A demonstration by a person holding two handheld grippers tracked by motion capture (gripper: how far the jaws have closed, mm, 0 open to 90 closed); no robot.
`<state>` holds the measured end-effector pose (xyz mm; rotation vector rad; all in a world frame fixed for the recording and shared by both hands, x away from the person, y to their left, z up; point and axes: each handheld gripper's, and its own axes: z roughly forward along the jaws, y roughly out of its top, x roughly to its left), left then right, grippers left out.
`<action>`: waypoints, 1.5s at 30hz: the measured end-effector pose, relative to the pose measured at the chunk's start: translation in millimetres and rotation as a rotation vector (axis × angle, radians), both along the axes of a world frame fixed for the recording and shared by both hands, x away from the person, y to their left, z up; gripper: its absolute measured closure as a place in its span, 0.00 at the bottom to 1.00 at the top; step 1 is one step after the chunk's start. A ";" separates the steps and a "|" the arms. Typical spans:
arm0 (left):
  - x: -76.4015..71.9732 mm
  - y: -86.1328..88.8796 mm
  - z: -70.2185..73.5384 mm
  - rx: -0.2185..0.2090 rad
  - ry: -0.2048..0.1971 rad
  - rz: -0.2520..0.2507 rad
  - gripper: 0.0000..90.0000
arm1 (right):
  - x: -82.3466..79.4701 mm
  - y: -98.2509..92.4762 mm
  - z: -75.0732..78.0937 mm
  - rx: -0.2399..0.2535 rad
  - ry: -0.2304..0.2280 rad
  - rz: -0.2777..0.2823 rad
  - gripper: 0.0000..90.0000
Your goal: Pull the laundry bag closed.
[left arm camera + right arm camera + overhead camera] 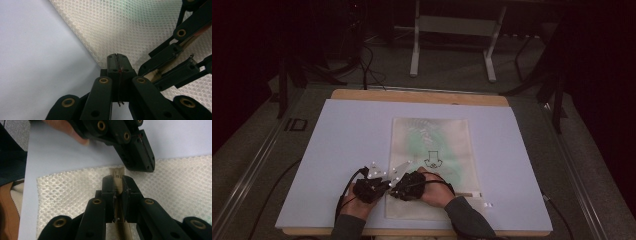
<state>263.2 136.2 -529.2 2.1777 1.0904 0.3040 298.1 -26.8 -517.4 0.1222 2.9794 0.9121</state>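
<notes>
A flat, cream-white mesh bag is seen lying on the pale sheet that covers the desk, right of centre and reaching down to the near edge. A honeycomb weave is shown in both gripper views; a green tint and a small dark printed figure are visible through the fabric in the high view. A beige zipper is seen running along the bag's near end.

The left hand-held gripper is clenched on the bag's near left corner at the mesh edge; the jaws are pressed together with no gap.

The right hand-held gripper is clenched on the beige zipper tape, whose end sticks out between the jaws. The two hand-held grippers are just beside each other near the desk's near edge.
</notes>
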 end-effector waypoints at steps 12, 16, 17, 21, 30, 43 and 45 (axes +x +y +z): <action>-0.7 -1.9 0.7 0.019 -0.006 -0.001 1.00 | -0.1 -4.4 0.9 -0.016 -0.010 0.003 0.92; 0.0 -0.5 0.2 0.005 -0.001 -0.001 1.00 | -0.5 -7.4 1.7 -0.029 -0.018 0.007 0.92; 0.0 -0.5 0.2 0.005 -0.001 -0.001 1.00 | -0.5 -7.4 1.7 -0.029 -0.018 0.007 0.92; -1.3 -3.2 1.3 0.029 -0.009 0.000 1.00 | -1.2 -13.7 2.0 -0.035 -0.026 0.006 0.91; -8.5 -2.1 6.9 -0.053 0.009 -0.016 0.99 | -3.2 -11.6 2.1 -0.049 -0.044 0.003 0.91; -8.6 -0.6 2.2 -0.078 0.076 -0.019 0.99 | -2.9 -11.7 1.0 -0.034 -0.036 -0.005 0.91; -7.5 0.3 1.6 -0.075 0.082 -0.033 0.99 | -3.4 -10.9 1.7 -0.044 -0.043 -0.001 0.91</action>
